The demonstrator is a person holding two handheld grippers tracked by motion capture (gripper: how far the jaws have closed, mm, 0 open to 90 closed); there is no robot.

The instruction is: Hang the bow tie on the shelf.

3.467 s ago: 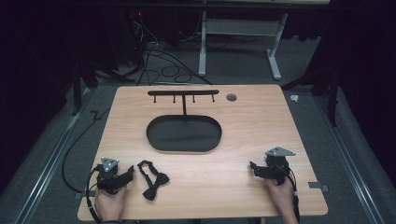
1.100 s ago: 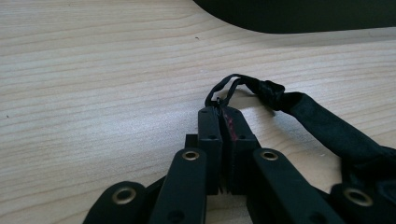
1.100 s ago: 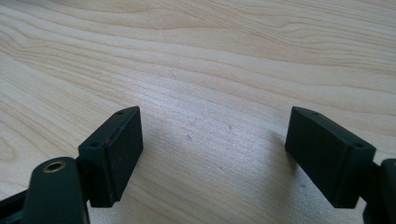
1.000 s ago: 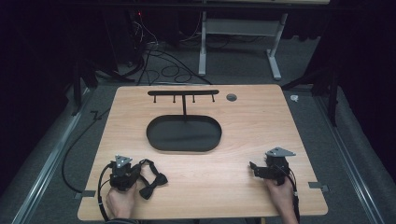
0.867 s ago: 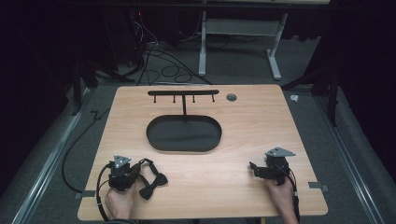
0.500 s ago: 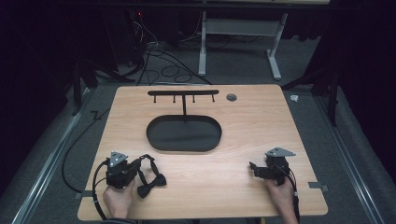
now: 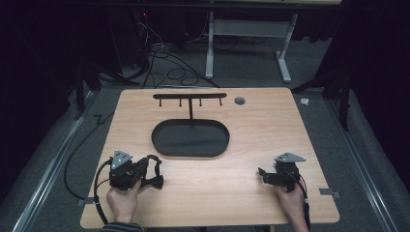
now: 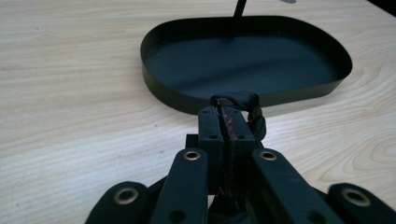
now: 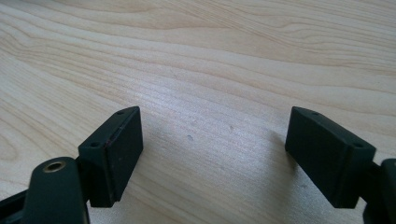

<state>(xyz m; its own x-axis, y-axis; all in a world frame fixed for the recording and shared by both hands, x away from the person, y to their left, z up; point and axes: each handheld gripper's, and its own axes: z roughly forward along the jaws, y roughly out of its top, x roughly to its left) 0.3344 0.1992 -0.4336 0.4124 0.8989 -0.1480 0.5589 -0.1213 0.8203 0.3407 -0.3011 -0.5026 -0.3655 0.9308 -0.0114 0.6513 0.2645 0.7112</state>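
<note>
Black strap (image 7: 153, 170) raised since (perhaps sunglasses)

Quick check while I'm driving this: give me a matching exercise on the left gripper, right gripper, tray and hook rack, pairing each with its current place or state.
Things:
1. left gripper
2. right gripper
3. tray
4. hook rack

States or places:
A. stands at the tray's far rim, hooks bare
B. jaws apart, nothing between them
C. jaws shut on a black strap
D. oval, black, mid-table, nothing lying in it

Pairs: 1-C, 2-B, 3-D, 4-A
</note>
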